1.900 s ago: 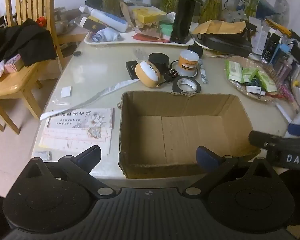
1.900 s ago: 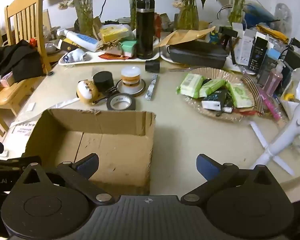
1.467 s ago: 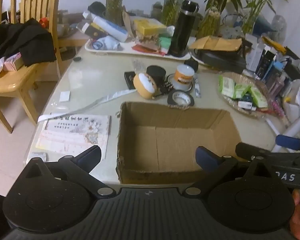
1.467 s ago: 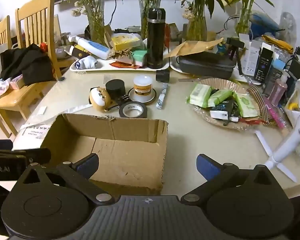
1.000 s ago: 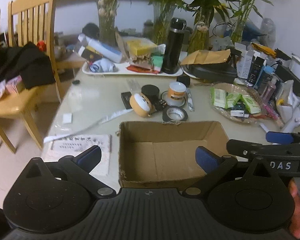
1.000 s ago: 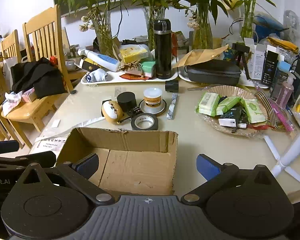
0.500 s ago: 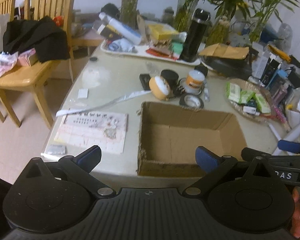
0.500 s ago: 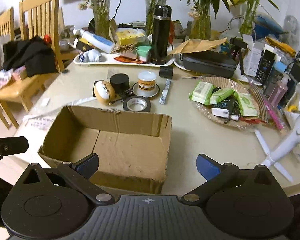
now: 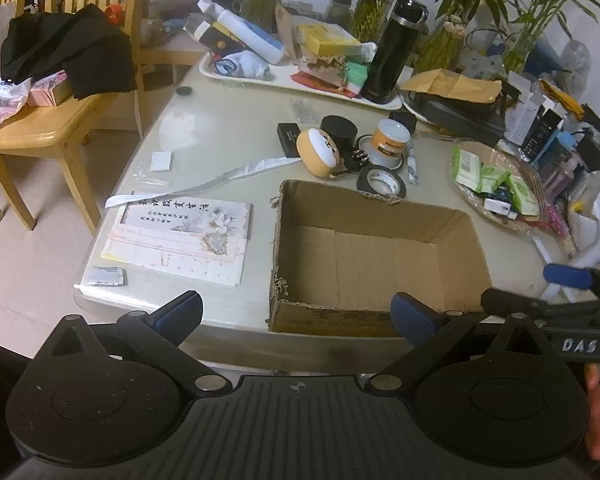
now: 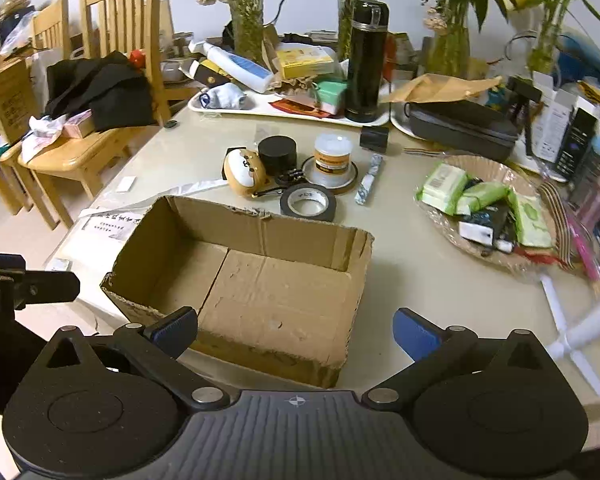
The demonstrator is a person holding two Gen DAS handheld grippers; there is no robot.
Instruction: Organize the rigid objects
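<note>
The empty cardboard box [image 9: 376,256] sits at the counter's [image 9: 220,136] near edge. Both the left gripper [image 9: 296,314] and right gripper [image 10: 296,330] hover before it, fingers spread wide, holding nothing. Just beyond the box's far wall at 12 o'clock cluster a black tape roll [image 10: 308,201], an orange round case [image 10: 244,173], a black jar [image 10: 277,155] and an orange-labelled tub [image 10: 333,157]. A basket of green packets [image 10: 488,208] lies at 2 o'clock; a printed sheet [image 9: 180,236] at 9 o'clock.

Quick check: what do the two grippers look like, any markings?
Both are matte black: two round discs flanking a ribbed centre plate with a small crosshair mark. The left gripper and right gripper have blue-padded fingers on angled arms with silver pivots. White lettering "DAS" marks the right one's side.
</note>
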